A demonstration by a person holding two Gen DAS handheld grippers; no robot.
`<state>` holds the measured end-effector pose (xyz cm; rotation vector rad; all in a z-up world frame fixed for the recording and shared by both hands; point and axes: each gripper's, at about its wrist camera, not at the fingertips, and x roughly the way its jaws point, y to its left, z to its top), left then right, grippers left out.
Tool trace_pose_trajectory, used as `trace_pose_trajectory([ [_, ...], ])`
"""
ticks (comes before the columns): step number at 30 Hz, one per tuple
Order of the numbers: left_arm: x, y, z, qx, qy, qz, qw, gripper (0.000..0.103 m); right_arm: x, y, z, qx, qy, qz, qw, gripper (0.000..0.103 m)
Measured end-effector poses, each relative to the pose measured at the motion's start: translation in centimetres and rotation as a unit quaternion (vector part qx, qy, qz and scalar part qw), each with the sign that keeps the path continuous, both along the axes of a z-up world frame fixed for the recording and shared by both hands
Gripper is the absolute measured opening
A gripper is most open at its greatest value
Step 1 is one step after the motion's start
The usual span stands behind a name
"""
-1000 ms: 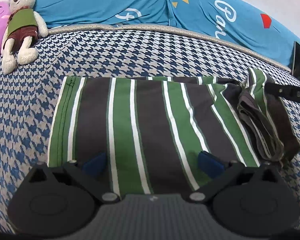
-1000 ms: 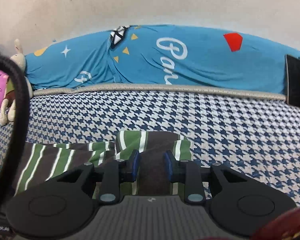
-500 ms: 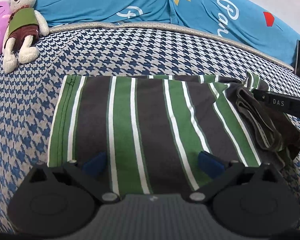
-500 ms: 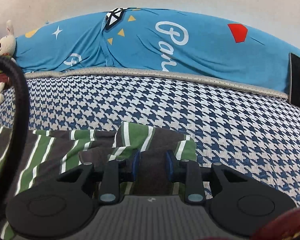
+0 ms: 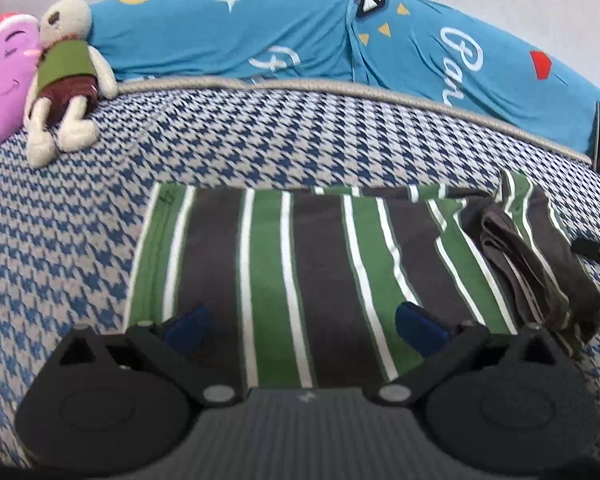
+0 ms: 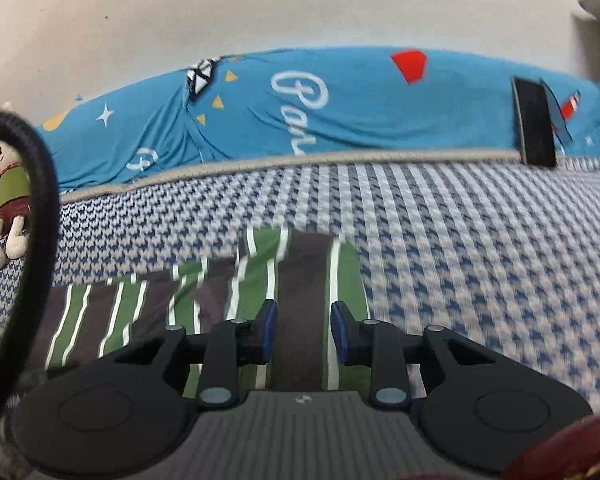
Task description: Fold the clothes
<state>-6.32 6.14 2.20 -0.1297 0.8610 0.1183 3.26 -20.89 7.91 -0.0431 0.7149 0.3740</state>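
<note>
Your left gripper [image 5: 304,326] sits w/ jaws spread wide, nothing between them, low over the near edge of the striped garment [image 5: 300,264]. Garment's green/dark grey/white, lying mostly flat on the houndstooth bed cover [image 5: 260,136], w/ its right end bunched into a rumpled fold [image 5: 540,264].

Your right gripper [image 6: 303,328] has jaws partly apart w/ a narrow gap, over that bunched end of the garment [image 6: 300,280]; can't tell if the pads touch fabric.

Behind: blue printed pillows [image 5: 300,36] along the wall, plush rabbit [image 5: 64,76] & pink plush [image 5: 4,76] at far left, black phone [image 6: 534,120] leaning on a pillow at right.
</note>
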Motion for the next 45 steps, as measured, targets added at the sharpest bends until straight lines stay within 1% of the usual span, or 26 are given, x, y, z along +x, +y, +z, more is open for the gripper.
trace_pose_trajectory([
  [3,-0.1,0.7,0.4,-0.001,-0.005,0.011,0.9999,0.103,-0.8,0.2,-0.7,-0.017,0.005,0.003,1.000,0.030],
  [6,-0.5,1.7,0.9,-0.001,-0.011,0.020,0.9997,0.103,-0.7,0.9,-2.1,-0.051,0.025,0.012,0.998,0.031],
  [9,-0.9,2.5,1.4,0.002,-0.018,0.027,0.9995,0.103,-1.4,1.2,-1.7,-0.059,0.006,0.015,0.998,0.031],
  [14,-1.5,4.9,2.7,-0.009,-0.030,0.044,0.9985,0.103,-2.9,-0.2,-0.2,-0.007,-0.008,0.004,1.000,0.031],
  [18,-1.9,6.6,2.9,-0.005,-0.030,0.058,0.9978,0.103,-4.9,0.1,0.6,0.002,-0.030,0.033,0.999,0.031],
  [23,-2.5,8.5,2.8,-0.012,-0.023,0.076,0.9968,0.103,-6.1,1.5,0.6,0.029,-0.024,0.093,0.995,0.031],
  [30,-3.0,10.6,2.1,-0.032,-0.007,0.090,0.9954,0.103,-8.3,4.8,-0.5,0.051,0.003,0.186,0.981,0.031],
  [36,-3.4,12.3,1.4,-0.080,0.013,0.099,0.9917,0.103,-11.1,7.9,-1.8,0.050,0.008,0.263,0.963,0.032],
  [40,-3.2,12.7,0.8,-0.116,0.032,0.087,0.9889,0.103,-12.5,9.6,-2.4,0.042,0.011,0.300,0.953,0.032],
  [45,-3.0,12.7,0.7,-0.133,0.037,0.069,0.9881,0.103,-13.5,11.4,-2.8,0.032,0.001,0.333,0.942,0.034],
])
